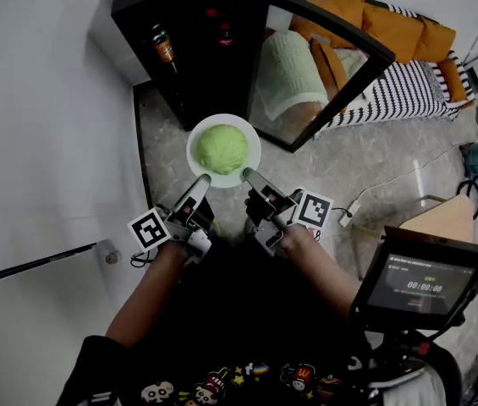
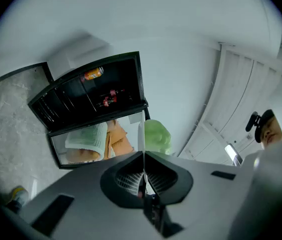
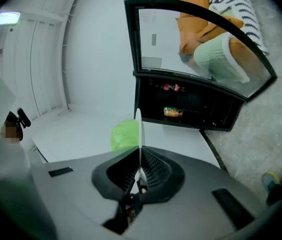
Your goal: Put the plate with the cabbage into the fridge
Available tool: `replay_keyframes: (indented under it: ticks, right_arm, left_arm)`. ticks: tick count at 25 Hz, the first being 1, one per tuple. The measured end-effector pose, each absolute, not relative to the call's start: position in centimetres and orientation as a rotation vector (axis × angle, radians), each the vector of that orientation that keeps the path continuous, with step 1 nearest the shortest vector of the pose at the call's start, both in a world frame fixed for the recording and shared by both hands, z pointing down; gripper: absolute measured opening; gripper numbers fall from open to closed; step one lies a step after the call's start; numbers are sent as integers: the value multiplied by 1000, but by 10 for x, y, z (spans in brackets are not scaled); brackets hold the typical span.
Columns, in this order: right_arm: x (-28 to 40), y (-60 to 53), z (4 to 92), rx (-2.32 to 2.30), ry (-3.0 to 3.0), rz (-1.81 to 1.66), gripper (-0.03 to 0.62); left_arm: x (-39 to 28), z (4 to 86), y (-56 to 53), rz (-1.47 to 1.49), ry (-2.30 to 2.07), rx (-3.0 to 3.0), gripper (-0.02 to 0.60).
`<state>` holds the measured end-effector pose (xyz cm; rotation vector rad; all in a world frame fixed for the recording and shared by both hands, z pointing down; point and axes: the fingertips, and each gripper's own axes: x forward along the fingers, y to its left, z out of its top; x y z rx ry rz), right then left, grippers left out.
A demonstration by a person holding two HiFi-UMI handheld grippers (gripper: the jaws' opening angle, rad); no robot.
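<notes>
Pinching round white plate (image 1: 192, 152) under domed cabbage (image 1: 222, 148) are left gripper (image 1: 202, 181), right gripper (image 1: 248, 175).

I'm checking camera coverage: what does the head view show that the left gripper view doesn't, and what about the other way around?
Only the head view: the left gripper and right gripper together at the near rim of the plate, its full round face, and a timer screen. Only the left gripper view: the plate edge-on, clamped between its jaws, and a white slatted panel. Both: the cabbage, the open black fridge and an orange-labelled bottle inside.
</notes>
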<state>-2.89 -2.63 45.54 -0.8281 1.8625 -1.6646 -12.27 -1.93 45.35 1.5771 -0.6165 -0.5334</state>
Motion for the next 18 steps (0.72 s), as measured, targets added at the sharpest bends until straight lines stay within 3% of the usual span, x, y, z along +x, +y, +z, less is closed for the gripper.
replay_keyframes:
  ticks: [15, 18]
  right_arm:
    - [-35, -24, 459, -835, 1879, -1686, 18]
    - [-10, -27, 463, -826, 1858, -1706, 18]
  left_arm:
    - [-128, 456, -17, -544, -634, 1580, 12]
    - [-103, 457, -20, -543, -648, 1572, 12]
